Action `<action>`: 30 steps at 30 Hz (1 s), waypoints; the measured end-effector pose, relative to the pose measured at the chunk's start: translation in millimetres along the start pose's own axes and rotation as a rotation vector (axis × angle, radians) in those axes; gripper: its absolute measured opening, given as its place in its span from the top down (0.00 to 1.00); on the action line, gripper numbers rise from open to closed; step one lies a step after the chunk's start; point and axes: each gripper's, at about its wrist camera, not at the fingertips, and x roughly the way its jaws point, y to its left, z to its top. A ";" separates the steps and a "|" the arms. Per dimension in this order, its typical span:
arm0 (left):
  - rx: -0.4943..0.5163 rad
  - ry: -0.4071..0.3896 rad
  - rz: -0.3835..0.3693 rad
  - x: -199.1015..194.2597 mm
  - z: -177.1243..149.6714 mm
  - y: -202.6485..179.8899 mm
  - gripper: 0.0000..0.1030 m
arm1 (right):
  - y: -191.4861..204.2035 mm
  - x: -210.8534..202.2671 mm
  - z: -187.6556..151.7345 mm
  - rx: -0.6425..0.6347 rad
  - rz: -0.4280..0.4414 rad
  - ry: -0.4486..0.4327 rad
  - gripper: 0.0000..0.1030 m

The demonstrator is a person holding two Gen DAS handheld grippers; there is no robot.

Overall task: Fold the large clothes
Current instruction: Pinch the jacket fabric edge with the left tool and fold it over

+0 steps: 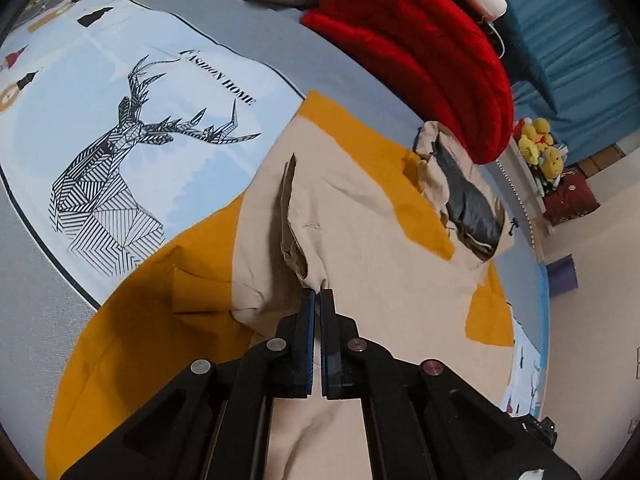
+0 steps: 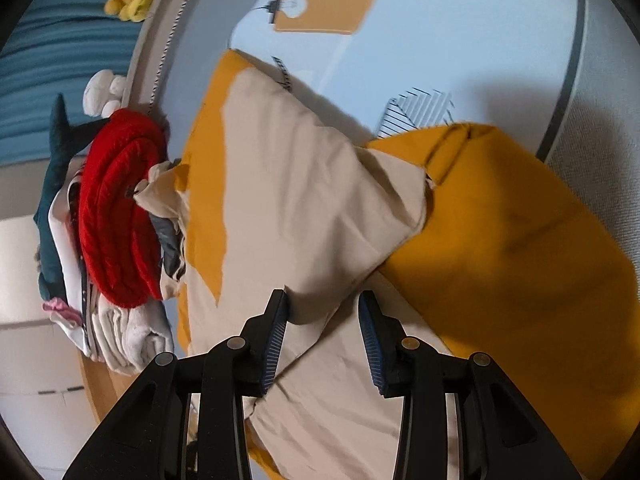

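place: bedroom — printed bedsheet (image 1: 120, 80); plush toys (image 1: 540, 144); folded clothes pile (image 2: 120, 220)

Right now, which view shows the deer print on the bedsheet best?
The left wrist view: the whole deer print with its antlers lies uncovered beside the beige and yellow garment. The right wrist view shows only a striped corner behind the garment.

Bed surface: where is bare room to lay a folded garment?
Free: the pale-blue deer-print sheet left of the beige-and-mustard garment, and its grey border. Crowded: the far side, with the folded red knit and stacked clothes.
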 end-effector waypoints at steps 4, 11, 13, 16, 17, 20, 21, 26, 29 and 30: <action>0.015 0.001 0.013 2.6 -0.7 -2.5 1.00 | -8.6 -16.2 9.9 0.027 0.002 -0.096 0.87; 0.017 0.050 0.067 11.5 -3.7 -1.4 1.00 | 3.2 -55.2 13.0 -0.018 -0.134 -0.321 0.90; 0.027 0.031 0.059 6.4 -3.1 -4.7 0.99 | 7.0 -52.1 12.8 -0.025 -0.149 -0.289 0.84; 0.050 0.048 0.051 8.0 -4.1 -10.4 0.82 | 10.3 -49.3 9.3 -0.051 -0.190 -0.262 0.68; 0.049 0.060 0.053 10.7 -4.7 -10.1 0.75 | 13.7 -47.8 6.9 -0.066 -0.207 -0.260 0.67; 0.010 0.149 0.020 29.9 -11.5 -3.6 0.74 | 14.9 -51.1 0.7 -0.096 -0.229 -0.271 0.67; -0.006 0.166 0.010 34.2 -13.7 -1.4 0.74 | 18.7 -53.3 -3.3 -0.115 -0.240 -0.282 0.67; 0.014 0.158 0.009 45.8 -15.4 -4.3 0.92 | 42.4 -61.2 -23.9 -0.243 -0.246 -0.333 0.67; 0.035 0.100 0.040 35.4 -11.7 -6.5 0.97 | 63.3 -58.9 -31.6 -0.371 -0.213 -0.341 0.67; 0.040 0.065 0.059 28.0 -9.5 -8.1 0.97 | 67.8 -56.8 -31.8 -0.401 -0.205 -0.337 0.67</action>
